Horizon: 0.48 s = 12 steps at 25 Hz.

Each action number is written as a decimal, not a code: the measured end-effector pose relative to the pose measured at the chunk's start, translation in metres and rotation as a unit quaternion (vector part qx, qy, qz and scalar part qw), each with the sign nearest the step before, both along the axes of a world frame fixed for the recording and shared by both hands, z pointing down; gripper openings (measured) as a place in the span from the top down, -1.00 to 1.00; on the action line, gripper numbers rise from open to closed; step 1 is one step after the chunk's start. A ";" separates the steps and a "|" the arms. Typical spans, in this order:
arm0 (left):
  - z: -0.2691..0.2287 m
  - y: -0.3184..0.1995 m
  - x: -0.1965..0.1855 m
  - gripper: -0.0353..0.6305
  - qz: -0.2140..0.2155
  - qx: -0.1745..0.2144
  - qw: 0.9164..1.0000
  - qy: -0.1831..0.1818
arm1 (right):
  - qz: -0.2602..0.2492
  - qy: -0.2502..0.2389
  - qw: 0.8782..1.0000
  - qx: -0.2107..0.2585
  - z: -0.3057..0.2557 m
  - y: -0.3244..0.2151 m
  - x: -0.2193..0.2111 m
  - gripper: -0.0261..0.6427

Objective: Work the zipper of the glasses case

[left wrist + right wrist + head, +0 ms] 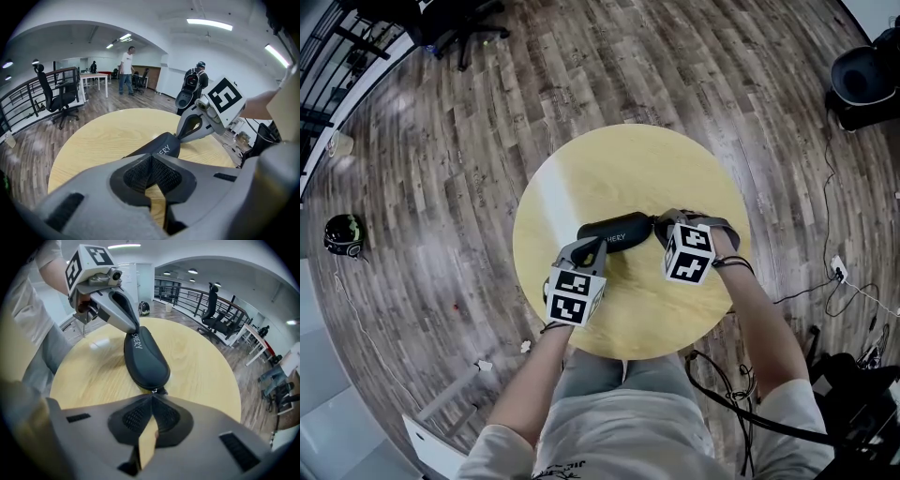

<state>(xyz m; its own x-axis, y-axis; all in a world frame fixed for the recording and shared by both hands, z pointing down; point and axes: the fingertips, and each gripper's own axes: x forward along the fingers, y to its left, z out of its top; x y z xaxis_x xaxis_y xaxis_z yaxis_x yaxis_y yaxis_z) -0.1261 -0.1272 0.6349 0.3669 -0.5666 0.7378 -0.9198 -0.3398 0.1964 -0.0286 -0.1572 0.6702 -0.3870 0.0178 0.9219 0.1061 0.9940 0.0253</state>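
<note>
It is bright all over. Long lamps (209, 23) on the ceiling shine down, and the yellow table (656, 164) has a pale shiny patch. The dark glasses case (616, 230) has only a thin, soft shadow. My two gripper views are round with black corners. The railing (28, 101) bends near the edge, and the floor boards (441, 187) curve too. My left gripper (151, 157) goes soft and smeary low down. The far people (126, 70) are tiny and fuzzy.

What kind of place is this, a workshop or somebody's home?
Most likely an open-plan office: a swivel office chair, a white desk with people standing nearby, and a metal railing along the wood floor. The glasses case lies on a round table.
</note>
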 end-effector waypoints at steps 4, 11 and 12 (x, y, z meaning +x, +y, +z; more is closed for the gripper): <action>0.000 0.000 0.001 0.86 0.003 0.001 1.000 0.008 | 0.021 -0.009 0.999 -0.023 0.003 0.028 -0.002 0.92; 0.000 0.002 -0.001 0.86 -0.005 0.000 1.000 0.017 | 0.120 -0.063 0.991 -0.024 0.000 0.060 -0.038 0.92; 0.000 0.003 -0.002 0.86 -0.005 -0.003 1.000 0.025 | 0.131 -0.068 0.989 -0.020 0.000 0.060 -0.041 0.92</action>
